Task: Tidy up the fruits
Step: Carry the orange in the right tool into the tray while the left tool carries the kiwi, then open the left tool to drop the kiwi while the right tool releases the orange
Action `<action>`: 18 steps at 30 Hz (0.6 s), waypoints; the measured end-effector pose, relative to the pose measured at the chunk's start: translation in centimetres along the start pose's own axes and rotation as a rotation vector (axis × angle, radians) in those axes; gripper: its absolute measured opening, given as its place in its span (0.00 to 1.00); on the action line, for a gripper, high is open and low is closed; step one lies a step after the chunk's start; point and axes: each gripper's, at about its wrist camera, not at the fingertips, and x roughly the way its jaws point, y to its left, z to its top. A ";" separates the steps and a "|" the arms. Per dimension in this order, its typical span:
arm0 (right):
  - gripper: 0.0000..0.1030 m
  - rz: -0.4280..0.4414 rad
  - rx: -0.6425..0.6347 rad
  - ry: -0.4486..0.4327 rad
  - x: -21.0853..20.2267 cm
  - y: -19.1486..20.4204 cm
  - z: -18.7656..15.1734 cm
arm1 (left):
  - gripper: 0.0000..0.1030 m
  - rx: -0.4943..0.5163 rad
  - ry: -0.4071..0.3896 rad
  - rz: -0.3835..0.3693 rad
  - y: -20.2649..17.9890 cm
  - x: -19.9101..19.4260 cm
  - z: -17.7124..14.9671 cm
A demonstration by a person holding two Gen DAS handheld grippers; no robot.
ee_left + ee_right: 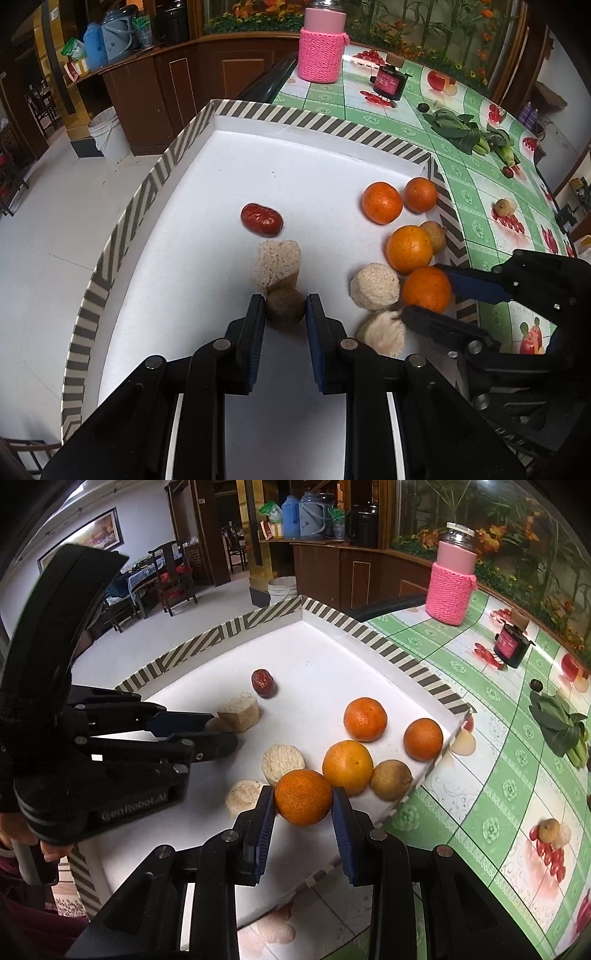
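The left tongs (285,308) half-hide a small brown, matte round fruit (285,313) clamped between their pads, in the tray (147,192) at 6 o'clock. The right tongs (303,806) grip a dimpled orange (303,802) at 5 o'clock, beside pale, rough peeled chunks (282,762).

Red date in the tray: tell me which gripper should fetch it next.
Left, probably. The red date lies just beyond the left gripper, past the small brown fruit between its fingers. The right gripper brackets an orange across the tray.
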 end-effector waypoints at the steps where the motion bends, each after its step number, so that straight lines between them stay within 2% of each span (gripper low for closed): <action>1: 0.30 0.002 -0.001 0.006 0.2 0.0 0.0 | 0.19 -0.002 0.001 0.000 0.0 0.0 0.1; 7: 0.33 0.034 0.037 -0.013 0.1 -0.6 -0.4 | 0.19 -0.021 -0.001 0.005 0.1 0.2 0.1; 9: 0.40 0.041 0.041 -0.025 -0.3 -0.5 -0.5 | 0.19 -0.019 -0.005 0.006 0.1 0.2 0.1; 12: 0.45 0.020 0.027 -0.036 -1.0 -0.1 -0.6 | 0.24 -0.022 -0.009 0.011 0.1 0.1 0.0; 15: 0.47 0.019 0.029 -0.050 -1.8 -0.1 -0.7 | 0.48 -0.032 -0.015 0.019 0.2 0.0 -0.1; 17: 0.53 0.013 0.037 -0.060 -2.3 -0.3 -0.9 | 0.68 -0.041 -0.025 0.032 0.3 -0.2 -0.2; 18: 0.55 0.010 0.044 -0.068 -2.6 -0.4 -1.0 | 0.70 -0.048 -0.026 0.034 0.3 -0.2 -0.2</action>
